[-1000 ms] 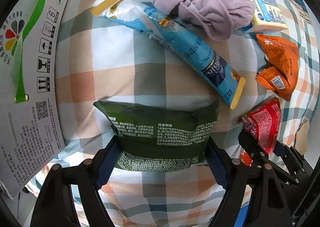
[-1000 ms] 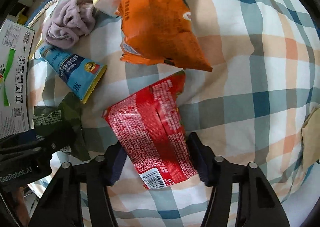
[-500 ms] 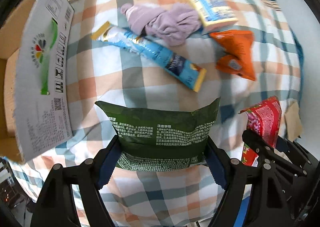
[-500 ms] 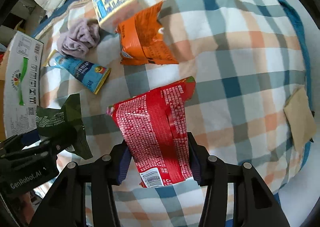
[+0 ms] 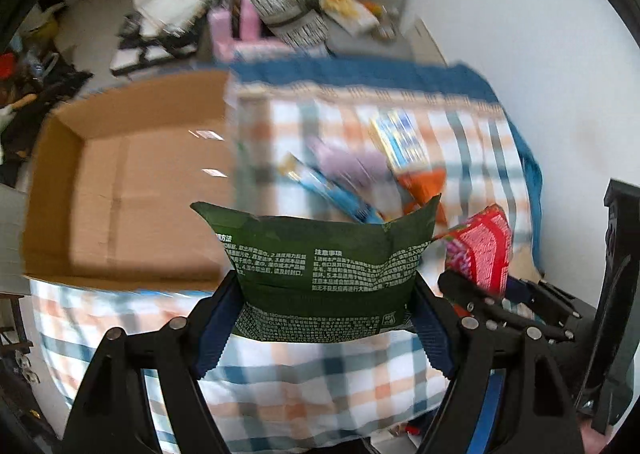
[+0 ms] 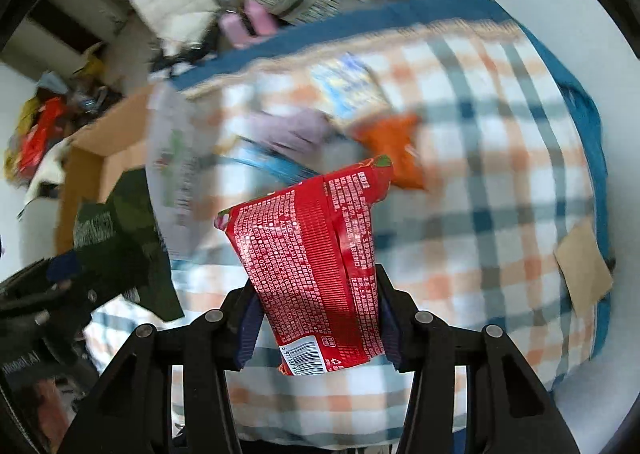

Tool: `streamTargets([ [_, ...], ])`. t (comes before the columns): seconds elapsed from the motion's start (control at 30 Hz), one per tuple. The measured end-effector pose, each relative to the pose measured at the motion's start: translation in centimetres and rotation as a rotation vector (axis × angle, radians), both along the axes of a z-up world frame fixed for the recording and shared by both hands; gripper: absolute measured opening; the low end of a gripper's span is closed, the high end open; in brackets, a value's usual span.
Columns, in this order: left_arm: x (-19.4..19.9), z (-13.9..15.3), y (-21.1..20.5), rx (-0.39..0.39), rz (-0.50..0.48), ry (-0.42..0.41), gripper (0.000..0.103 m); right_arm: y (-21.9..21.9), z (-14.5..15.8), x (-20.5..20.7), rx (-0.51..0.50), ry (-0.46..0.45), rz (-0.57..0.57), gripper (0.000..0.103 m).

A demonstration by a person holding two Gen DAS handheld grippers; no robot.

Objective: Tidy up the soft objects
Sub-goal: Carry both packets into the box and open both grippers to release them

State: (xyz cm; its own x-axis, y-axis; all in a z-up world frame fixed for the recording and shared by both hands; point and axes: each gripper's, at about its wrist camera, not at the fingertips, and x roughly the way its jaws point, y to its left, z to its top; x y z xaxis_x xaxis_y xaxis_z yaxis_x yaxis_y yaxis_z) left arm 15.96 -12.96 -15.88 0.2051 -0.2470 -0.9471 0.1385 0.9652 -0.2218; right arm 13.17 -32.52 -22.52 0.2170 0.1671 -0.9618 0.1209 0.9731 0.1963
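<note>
Green packet (image 5: 324,266) in left claw (image 5: 324,324), red packet (image 6: 316,274) in right claw (image 6: 318,328)

Both wrist cams high, angled down, sharing plaid bed (image 5: 344,386) & box (image 5: 132,189).

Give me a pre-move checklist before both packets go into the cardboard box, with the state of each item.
1. Left gripper clamped on the green packet: ok.
2. Right gripper clamped on the red packet: ok.
3. Both packets lifted off the checked blanket: ok.
4. Cardboard box open, floor showing: ok.
5. Box flap out of the packets' path: cannot tell, blurred.
6. Purple cloth and orange packet put away: not ok, both lie on the blanket.
</note>
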Motion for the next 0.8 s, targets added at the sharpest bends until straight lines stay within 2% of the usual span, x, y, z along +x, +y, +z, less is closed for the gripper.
streamTargets([
  [0.1, 1.2, 1.6, 4.1, 0.021, 0.053, -0.043, 0.078, 3.5, 1.9, 2.0, 0.027, -0.046, 0.06, 0.052],
  [0.2, 3.2, 1.7, 8.7, 0.041, 0.112, -0.047, 0.078, 8.2, 3.4, 3.8, 0.047, -0.075, 0.115, 0.052],
  [0.3, 5.7, 0.3, 13.3, 0.036, 0.166, -0.01, 0.078, 12.9, 3.6, 5.7, 0.076, -0.07, 0.147, 0.052],
  [0.4, 8.8, -2.5, 17.4, -0.008, 0.213, 0.082, 0.078, 17.2, 2.8, 8.1, 0.087, -0.049, 0.154, 0.052],
  [0.57, 14.0, -9.0, 21.3, -0.108, 0.253, 0.267, 0.078, 22.4, -1.2, 13.1, 0.061, 0.024, 0.09, 0.052],
  [0.7, 17.4, -13.4, 22.8, -0.143, 0.259, 0.362, 0.078, 24.4, -5.3, 16.8, 0.05, 0.075, 0.037, 0.052],
  [0.8, 19.2, -15.5, 22.4, -0.155, 0.237, 0.407, 0.078, 25.2, -8.1, 19.0, 0.026, 0.104, 0.004, 0.052],
])
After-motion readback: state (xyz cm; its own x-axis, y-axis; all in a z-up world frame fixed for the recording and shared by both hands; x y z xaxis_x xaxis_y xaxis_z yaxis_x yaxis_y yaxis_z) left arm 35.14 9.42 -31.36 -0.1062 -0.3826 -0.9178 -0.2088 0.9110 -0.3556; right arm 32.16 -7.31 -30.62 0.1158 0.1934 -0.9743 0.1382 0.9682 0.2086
